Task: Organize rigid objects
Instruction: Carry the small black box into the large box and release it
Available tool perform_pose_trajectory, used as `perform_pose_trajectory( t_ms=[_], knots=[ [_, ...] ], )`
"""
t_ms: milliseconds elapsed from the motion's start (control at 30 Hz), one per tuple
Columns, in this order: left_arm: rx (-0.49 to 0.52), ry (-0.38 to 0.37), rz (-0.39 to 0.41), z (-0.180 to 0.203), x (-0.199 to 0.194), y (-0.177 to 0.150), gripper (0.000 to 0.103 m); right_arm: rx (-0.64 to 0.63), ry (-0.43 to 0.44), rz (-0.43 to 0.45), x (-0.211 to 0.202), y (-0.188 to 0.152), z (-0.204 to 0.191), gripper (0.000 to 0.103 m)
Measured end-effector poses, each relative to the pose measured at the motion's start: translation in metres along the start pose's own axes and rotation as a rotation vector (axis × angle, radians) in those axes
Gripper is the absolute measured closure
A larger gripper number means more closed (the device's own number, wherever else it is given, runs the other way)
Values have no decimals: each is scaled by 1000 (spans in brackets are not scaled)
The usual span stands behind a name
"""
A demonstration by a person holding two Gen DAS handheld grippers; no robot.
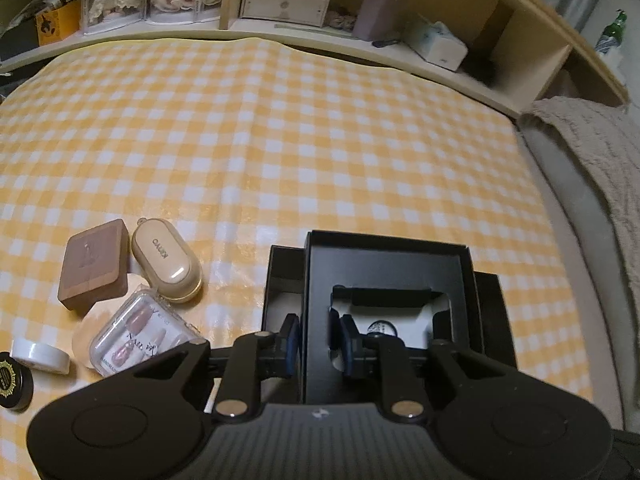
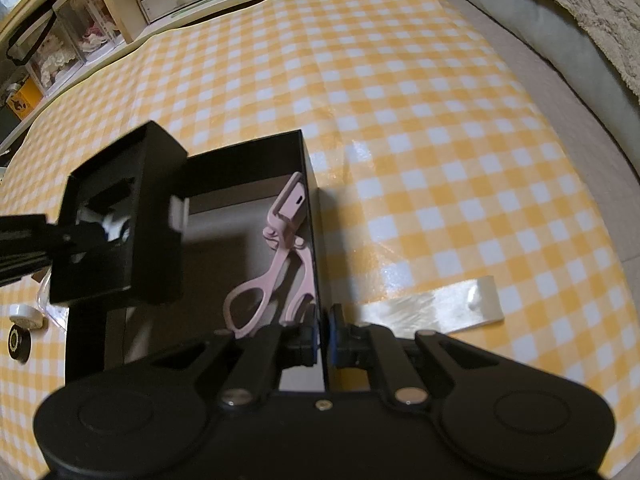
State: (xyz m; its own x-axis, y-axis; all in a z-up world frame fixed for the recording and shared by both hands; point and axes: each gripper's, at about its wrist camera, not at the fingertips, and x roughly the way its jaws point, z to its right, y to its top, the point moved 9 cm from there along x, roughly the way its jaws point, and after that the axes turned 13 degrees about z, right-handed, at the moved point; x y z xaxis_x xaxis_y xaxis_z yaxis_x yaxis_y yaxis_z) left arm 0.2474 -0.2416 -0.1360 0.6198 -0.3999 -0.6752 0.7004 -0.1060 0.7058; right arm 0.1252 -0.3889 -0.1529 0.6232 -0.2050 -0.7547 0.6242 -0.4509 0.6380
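Note:
My left gripper (image 1: 315, 340) is shut on the side wall of a black insert tray (image 1: 384, 272) with a cut-out window, and holds it lifted over the open black box (image 1: 280, 276). In the right wrist view the insert tray (image 2: 120, 216) hangs above the box's left half. My right gripper (image 2: 322, 334) is shut on the right wall of the black box (image 2: 310, 184). A pink eyelash curler (image 2: 276, 256) lies inside the box. A small round jar (image 1: 382, 328) shows through the tray's window.
Left of the box on the yellow checked cloth (image 1: 280, 140) lie a brown case (image 1: 94, 266), a beige oval case (image 1: 168, 266), a clear nail box (image 1: 140, 332), a white jar (image 1: 40, 354) and a black jar (image 1: 14, 382). A clear flat strip (image 2: 440, 306) lies right of the box. Shelves (image 1: 360, 20) stand behind.

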Motion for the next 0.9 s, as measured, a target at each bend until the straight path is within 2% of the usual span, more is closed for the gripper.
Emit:
perform_pose_trajectory(
  t_ms=[67,100,133,300,400,500,567,633,767,867,900],
  knots=[
    [-3,18,15,-2,1,2,66,0,3,-1,1,0,1,96],
    [-2,18,15,-2,1,2,54,0,4,-2,1,0,1,96],
    [-5,-3,15,-1,0,3,49,0,4,-2,2,0,1,96],
    [20,-7,23,0,-6,2,49,-7,7,-7,3,-1,0,96],
    [-9,-38,-3,2,-8,-1,49,-8,7,-8,3,-1,-1,96],
    [-26,-85,-21,12,-12,-4,50,-9,7,-9,3,-1,-1,96],
    [-29,-141,-31,27,-12,-7,51,-10,7,-9,3,-1,-1,96],
    [-19,-194,-37,41,-12,-11,63,-11,6,-9,3,-1,-1,96],
    [3,-237,-62,63,-4,-23,65,-9,8,-9,3,-1,0,96],
    [16,-225,-92,70,9,-35,66,-10,9,-8,3,-1,0,96],
    [24,-216,-101,70,13,-38,71,-10,9,-8,3,-1,0,96]
  ],
)
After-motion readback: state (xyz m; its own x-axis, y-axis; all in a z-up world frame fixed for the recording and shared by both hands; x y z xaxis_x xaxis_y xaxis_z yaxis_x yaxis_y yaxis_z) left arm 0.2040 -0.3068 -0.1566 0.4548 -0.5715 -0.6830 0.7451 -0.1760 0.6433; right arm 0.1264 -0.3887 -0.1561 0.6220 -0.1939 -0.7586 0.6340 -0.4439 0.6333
